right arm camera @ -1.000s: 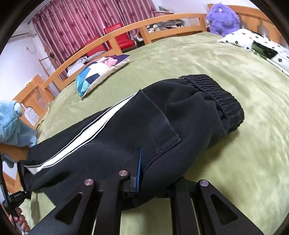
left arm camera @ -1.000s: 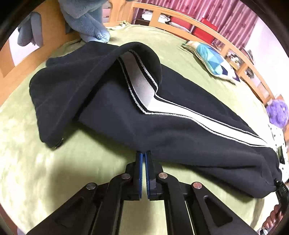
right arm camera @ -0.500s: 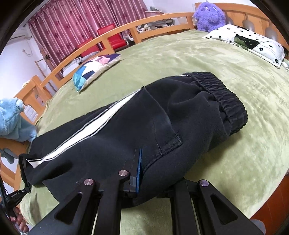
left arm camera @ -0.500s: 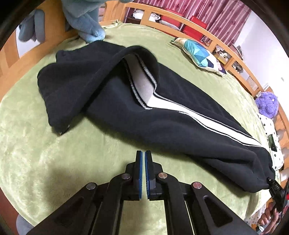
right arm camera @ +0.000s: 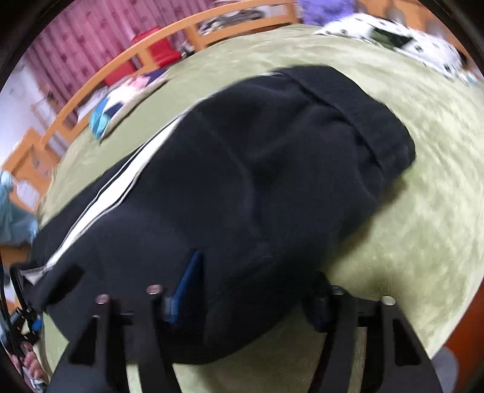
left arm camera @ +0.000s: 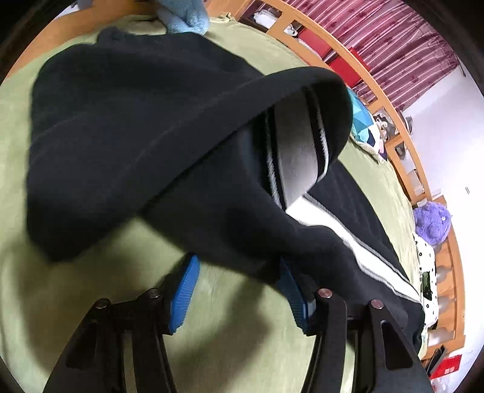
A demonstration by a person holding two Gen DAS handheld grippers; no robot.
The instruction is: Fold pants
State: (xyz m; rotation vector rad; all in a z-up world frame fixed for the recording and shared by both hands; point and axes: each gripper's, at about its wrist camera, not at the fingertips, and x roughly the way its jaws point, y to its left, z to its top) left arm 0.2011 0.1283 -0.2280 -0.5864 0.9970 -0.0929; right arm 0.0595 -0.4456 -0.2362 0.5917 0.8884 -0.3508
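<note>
Black track pants (left arm camera: 145, 127) with a white side stripe lie on the green bedspread (left arm camera: 60, 302), the leg end folded back over itself. My left gripper (left arm camera: 239, 290) is open, its blue pads (left arm camera: 184, 290) on either side of the near edge of the leg fabric. In the right wrist view the waist end of the pants (right arm camera: 272, 181) fills the frame. My right gripper (right arm camera: 251, 290) is open wide with a thick bunch of the waist fabric between its fingers; the right pad is mostly hidden by cloth.
A blue plush toy (left arm camera: 184, 18) lies past the leg end. A patterned cushion (left arm camera: 363, 121) sits by the wooden bed rail (left arm camera: 378, 90). A purple plush toy (left arm camera: 432, 220) and a spotted pillow (right arm camera: 408, 39) lie at the far side. The left gripper also shows in the right wrist view (right arm camera: 21, 320).
Both grippers have opened: the left was shut and empty, the right was shut on the waist fabric. Both have moved in closer to the pants, and the views are blurred by motion.
</note>
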